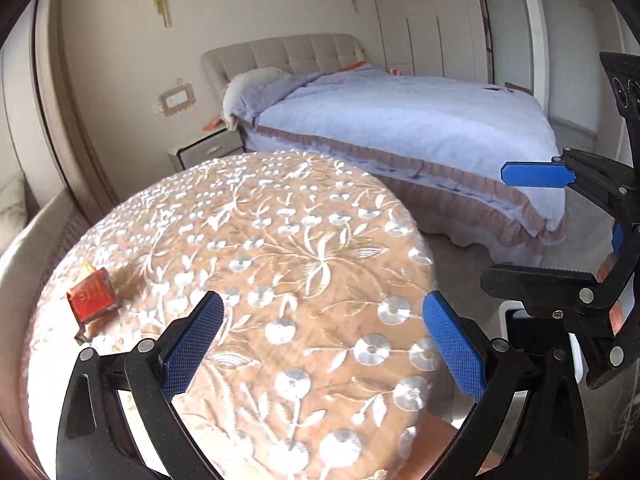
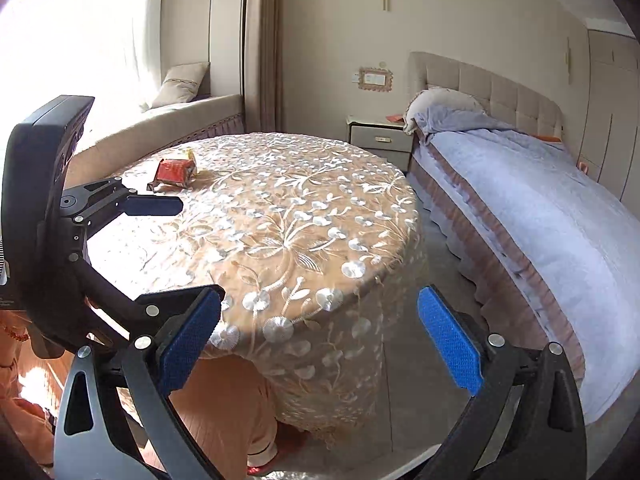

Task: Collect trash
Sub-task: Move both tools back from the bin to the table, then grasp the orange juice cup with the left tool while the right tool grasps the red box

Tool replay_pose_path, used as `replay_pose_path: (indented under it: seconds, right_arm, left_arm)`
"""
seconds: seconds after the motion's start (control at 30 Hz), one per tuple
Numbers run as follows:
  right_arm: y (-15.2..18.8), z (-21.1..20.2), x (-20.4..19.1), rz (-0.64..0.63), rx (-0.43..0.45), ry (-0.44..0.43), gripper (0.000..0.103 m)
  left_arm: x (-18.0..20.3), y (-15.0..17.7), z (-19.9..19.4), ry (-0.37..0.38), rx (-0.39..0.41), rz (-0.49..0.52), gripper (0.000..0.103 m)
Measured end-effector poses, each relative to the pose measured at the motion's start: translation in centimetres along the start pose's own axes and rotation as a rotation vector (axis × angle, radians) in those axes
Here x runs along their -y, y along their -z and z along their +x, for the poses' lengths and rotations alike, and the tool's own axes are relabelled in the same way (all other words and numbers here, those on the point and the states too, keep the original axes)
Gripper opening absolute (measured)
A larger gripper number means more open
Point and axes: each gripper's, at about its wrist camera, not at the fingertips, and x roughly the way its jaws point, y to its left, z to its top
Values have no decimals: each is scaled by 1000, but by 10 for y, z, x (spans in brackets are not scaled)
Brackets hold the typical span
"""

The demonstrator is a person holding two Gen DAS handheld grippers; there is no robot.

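The only trash item in view is a crumpled red snack wrapper [image 1: 93, 295], lying on the round table [image 1: 280, 264] near its far left edge, on the side facing the window seat [image 2: 180, 120]. The table carries an embroidered floral tablecloth [image 2: 304, 216]. No bin or bag is visible in either view.

Step in hand, as judged: approach and pick up the wrapper.
- Use the left gripper [image 1: 324, 344]; it is the nearer tool. The wrapper lies ahead and to the left of its fingers.
- Swing the fingers left until the wrapper sits between them, then descend.
- Close on the raised, folded body of the wrapper. Keep the pads just above the cloth, since the embroidery may snag or bunch.
- Expect a light, crushable item; moderate closure should suffice.

Pose:
- The left gripper hovers low over the near part of the tabletop, fingers pointing across the table toward the bed [image 1: 400, 128]. Jaws are wide apart and hold nothing.
- The right gripper [image 2: 320, 344] is held off the table's near right edge, above the floor, angled toward the table. Jaws are wide apart and hold nothing.
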Motion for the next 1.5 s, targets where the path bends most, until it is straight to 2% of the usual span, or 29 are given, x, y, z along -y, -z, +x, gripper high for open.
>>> replay_pose_path:
  seconds: [0.1, 0.33, 0.5, 0.77, 0.97, 1.17, 1.2, 1.23, 1.3, 1.5]
  right_arm:
    - [-31, 27, -30, -57, 22, -76, 98]
    - [-93, 83, -102, -183, 44, -217, 98]
    - [-122, 123, -139, -268, 32, -279, 98]
    - [-152, 186, -188, -406, -34, -353, 98]
    - [-163, 239, -218, -522, -87, -367, 98]
    - [-170, 281, -230, -587, -166, -399, 98]
    - [-170, 285, -230, -588, -182, -412, 97]
    - [-170, 289, -230, -592, -202, -420, 90]
    - [-169, 292, -228, -604, -207, -427, 89]
    - [-163, 284, -208, -609, -237, -395, 71]
  left_arm:
    - [-41, 8, -6, -87, -4, -39, 98]
    - [-136, 30, -22, -234, -20, -96, 98]
    - [-212, 42, -28, -259, -30, -158, 98]
    - [-288, 45, -5, -233, -58, -121, 98]
    - [-341, 46, 28, -192, -83, -137, 98]
    - [-368, 48, 69, -141, -119, -127, 98]
    - [-367, 48, 73, -117, -120, -117, 98]
    - [-365, 48, 77, -103, -120, -106, 98]
    - [-363, 48, 81, -71, -115, -91, 98]
    - [-359, 42, 95, 49, -122, -61, 98]
